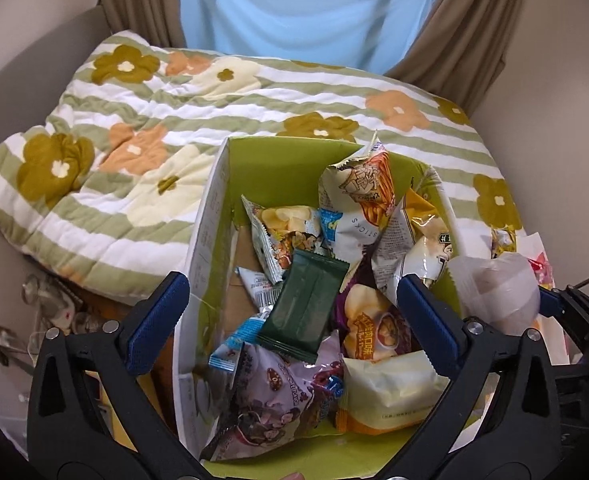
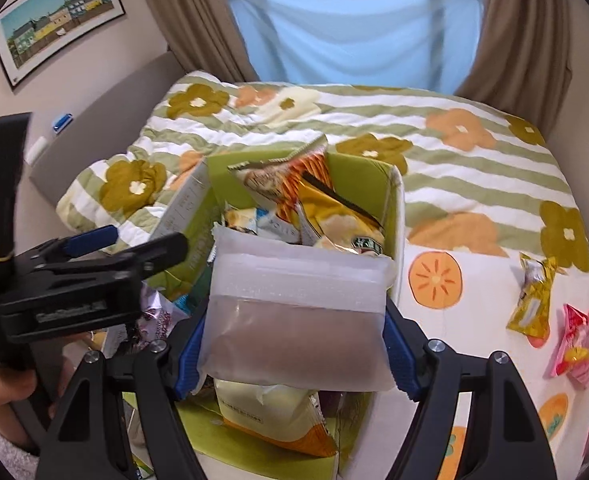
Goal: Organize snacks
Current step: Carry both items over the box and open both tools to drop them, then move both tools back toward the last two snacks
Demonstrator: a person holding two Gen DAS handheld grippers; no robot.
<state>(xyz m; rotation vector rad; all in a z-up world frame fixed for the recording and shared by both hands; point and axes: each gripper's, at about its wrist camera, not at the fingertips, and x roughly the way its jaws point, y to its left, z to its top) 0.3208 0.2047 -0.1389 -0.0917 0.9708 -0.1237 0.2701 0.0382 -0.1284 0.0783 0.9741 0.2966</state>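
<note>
- Snacks mostly sit in the green box (image 1: 214,216) on the bed (image 1: 142,128) already: I count a dark green packet (image 1: 306,308), chip bags and several others piled inside.
- My right tool (image 2: 294,344) is closed on a frosted pouch (image 2: 298,320), pinched at both side edges and held over the box's near end, so I judge this one is about to go in.
- My left tool (image 1: 290,320) is wide open and grips nothing; it hangs over the box's left wall.
- Left to do, by my reckoning: release the pouch, then fetch the strays.
- Only the right wrist view shows those strays, a yellow packet (image 2: 534,300) and a pink packet (image 2: 578,340), lying on the bed well right of the box.
- Only the left wrist view shows the box's floor and lower layers.
</note>
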